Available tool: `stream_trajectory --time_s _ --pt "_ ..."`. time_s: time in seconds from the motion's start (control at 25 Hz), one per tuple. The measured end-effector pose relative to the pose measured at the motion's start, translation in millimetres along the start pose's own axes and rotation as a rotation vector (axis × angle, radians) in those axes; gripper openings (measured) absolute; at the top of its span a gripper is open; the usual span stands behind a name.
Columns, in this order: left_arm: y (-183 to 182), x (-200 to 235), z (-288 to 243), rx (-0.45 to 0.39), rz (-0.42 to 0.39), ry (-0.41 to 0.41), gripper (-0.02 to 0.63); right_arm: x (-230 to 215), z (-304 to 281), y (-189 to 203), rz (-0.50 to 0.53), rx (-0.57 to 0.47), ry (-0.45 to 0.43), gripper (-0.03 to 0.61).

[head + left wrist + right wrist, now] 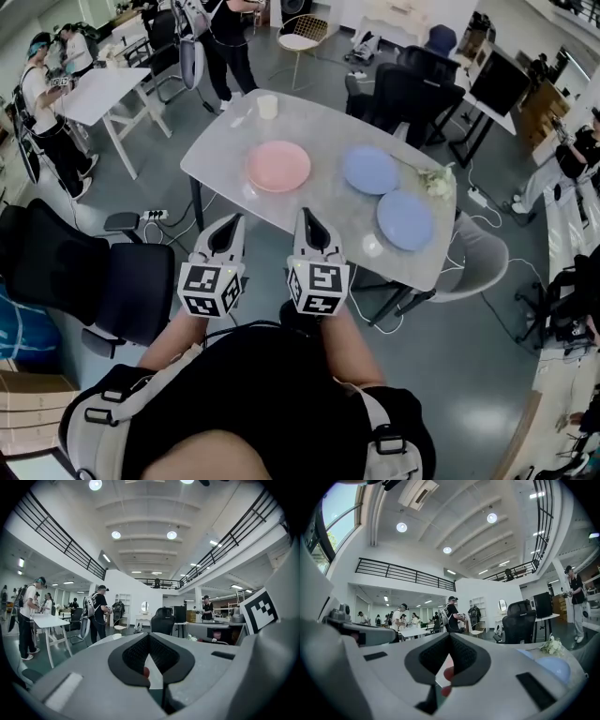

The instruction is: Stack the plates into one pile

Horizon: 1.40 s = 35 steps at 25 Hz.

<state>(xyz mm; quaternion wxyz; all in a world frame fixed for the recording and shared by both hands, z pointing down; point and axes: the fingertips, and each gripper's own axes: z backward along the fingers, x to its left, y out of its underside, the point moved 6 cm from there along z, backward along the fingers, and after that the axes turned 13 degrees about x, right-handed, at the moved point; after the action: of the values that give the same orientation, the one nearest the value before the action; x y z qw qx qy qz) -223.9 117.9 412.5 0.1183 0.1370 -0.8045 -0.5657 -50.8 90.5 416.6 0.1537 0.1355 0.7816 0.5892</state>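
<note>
Three plates lie apart on the grey marble table. The pink plate is at the middle, one blue plate to its right, and a second blue plate near the right front edge. Both grippers hover side by side at the table's near edge, short of the plates. My left gripper is shut and holds nothing; my right gripper is the same. In the right gripper view a blue plate shows at the right, and a sliver of pink shows behind the closed jaws in both gripper views.
A white cup stands at the table's far edge and a small bunch of flowers at its right edge. A black office chair sits at the left, a grey chair at the right. People stand by a white table at the back left.
</note>
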Motion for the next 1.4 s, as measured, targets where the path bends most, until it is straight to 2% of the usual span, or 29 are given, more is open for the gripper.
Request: stream_trajectory --time_s 0.16,0.36,0.68,0.88,1.2,1.4 --pt "-15 11 -57 0.015 0.009 -0.014 0.005 -39 -49 -8 -0.008 0.017 0.007 0.009" --pt "-51 19 -130 0.021 -0.005 -0.023 0.005 -78 -114 -38 0.037 0.015 -0.004 0.009" --pt "-91 29 -231 0.045 -0.014 -0.027 0.005 -140 -191 -64 -0.003 0.029 -0.030 0.009" --pt "-99 32 -262 0.058 -0.021 -0.018 0.005 -162 -219 -69 -0.043 0.049 -0.034 0.009" --pt "-110 51 -299 0.095 -0.030 0.043 0.005 -165 -243 -72 -0.015 0.079 0.028 0.009" --pt "-106 62 -309 0.111 -0.054 0.063 0.005 -176 -260 -57 -0.078 0.095 0.082 0.009"
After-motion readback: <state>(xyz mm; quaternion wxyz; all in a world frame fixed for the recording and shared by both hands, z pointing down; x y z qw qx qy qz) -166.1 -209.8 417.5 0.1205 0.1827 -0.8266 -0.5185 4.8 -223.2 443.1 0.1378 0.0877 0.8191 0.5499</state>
